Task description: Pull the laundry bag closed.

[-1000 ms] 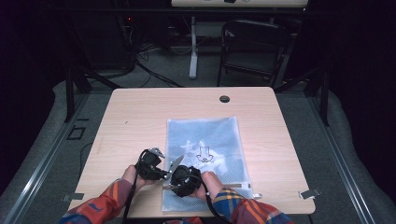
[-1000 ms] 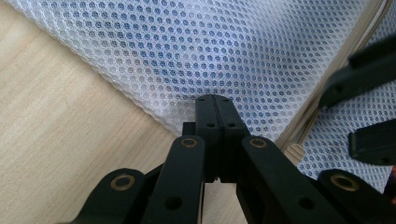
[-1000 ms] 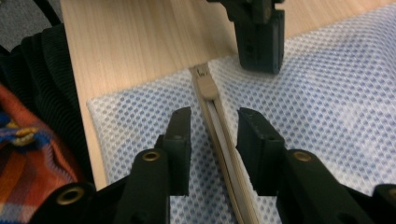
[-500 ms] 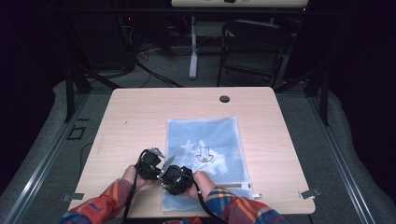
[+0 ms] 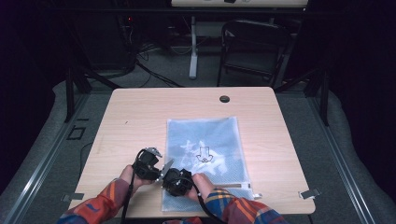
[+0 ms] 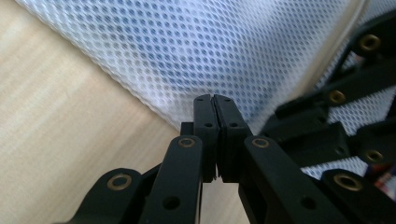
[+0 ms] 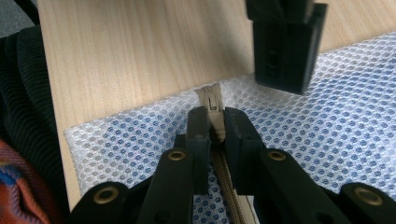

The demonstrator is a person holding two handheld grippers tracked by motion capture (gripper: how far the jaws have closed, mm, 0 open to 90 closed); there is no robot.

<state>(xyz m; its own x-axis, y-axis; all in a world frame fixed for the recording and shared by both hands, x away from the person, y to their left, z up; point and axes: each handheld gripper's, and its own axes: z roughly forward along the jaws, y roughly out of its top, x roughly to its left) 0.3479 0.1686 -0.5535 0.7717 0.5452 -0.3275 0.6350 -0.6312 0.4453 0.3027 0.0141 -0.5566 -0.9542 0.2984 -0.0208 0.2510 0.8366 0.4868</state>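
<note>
I saw a white mesh bag (image 5: 205, 154) lying flat on the bench (image 5: 130, 121), printed with pale, unreadable characters. My right claw (image 7: 215, 126) had just closed onto its beige zipper pull (image 7: 211, 105); my left claw (image 6: 215, 116) pinched the mesh edge.

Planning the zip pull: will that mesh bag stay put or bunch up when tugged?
Likely floppy: the mesh bag is thin netting lying flat on the table. Probably light, so it may slide or bunch toward the right gripper, shut on the zipper. The left gripper, pinching the mesh, should help anchor it.
</note>
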